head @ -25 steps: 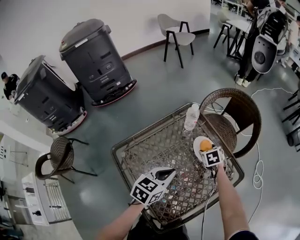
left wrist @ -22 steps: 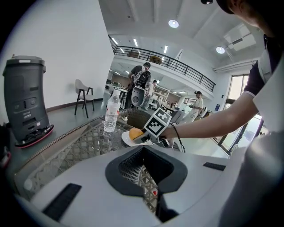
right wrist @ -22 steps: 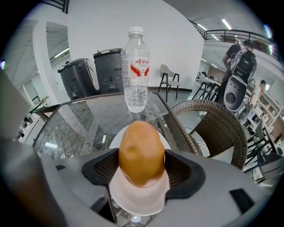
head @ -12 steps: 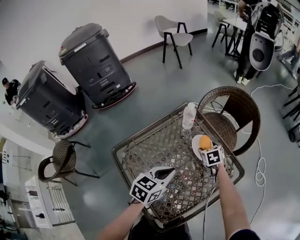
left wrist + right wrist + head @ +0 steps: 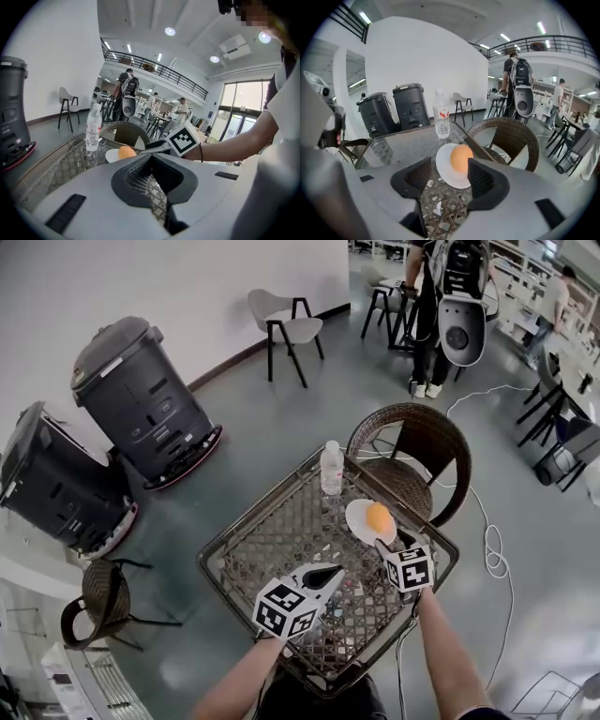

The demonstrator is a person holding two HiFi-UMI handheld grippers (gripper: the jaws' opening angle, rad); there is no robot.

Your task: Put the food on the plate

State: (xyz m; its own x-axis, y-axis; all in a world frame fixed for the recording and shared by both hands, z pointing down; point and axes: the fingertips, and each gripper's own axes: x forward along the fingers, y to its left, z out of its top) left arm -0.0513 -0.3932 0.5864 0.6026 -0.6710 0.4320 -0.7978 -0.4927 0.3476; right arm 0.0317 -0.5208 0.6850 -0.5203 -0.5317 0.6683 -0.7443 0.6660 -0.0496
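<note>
Since a second ago: our right gripper (image 5: 382, 546) has backed off the plate (image 5: 356, 519), so the food (image 5: 379, 516), which sat right at its tips, now lies clear ahead of them. Our left gripper (image 5: 327, 574) hangs over the near half of the table as before.
Food: a smooth, round orange piece, matte in the light. It rests on the plate, toward the rim on the chair side.
Plate: small, white, round and shallow with a plain glossy face, lying flat near the table's right edge.
Right gripper: grey shell with dark ribbed pads. We see its jaws apart and closing, with only the table's weave showing in the gap between them.
Left gripper: same grey shell and a marker cube on top. We see its tips meeting, with nothing caught between them.
Table (image 5: 253, 515): square, with a dark frame around an open wicker lattice under a glassy top.
Water bottle (image 5: 332, 468): clear plastic, upright at the far corner, well apart from the plate.
Chair (image 5: 417, 420): brown woven wicker with a curved back, just beyond the plate.
</note>
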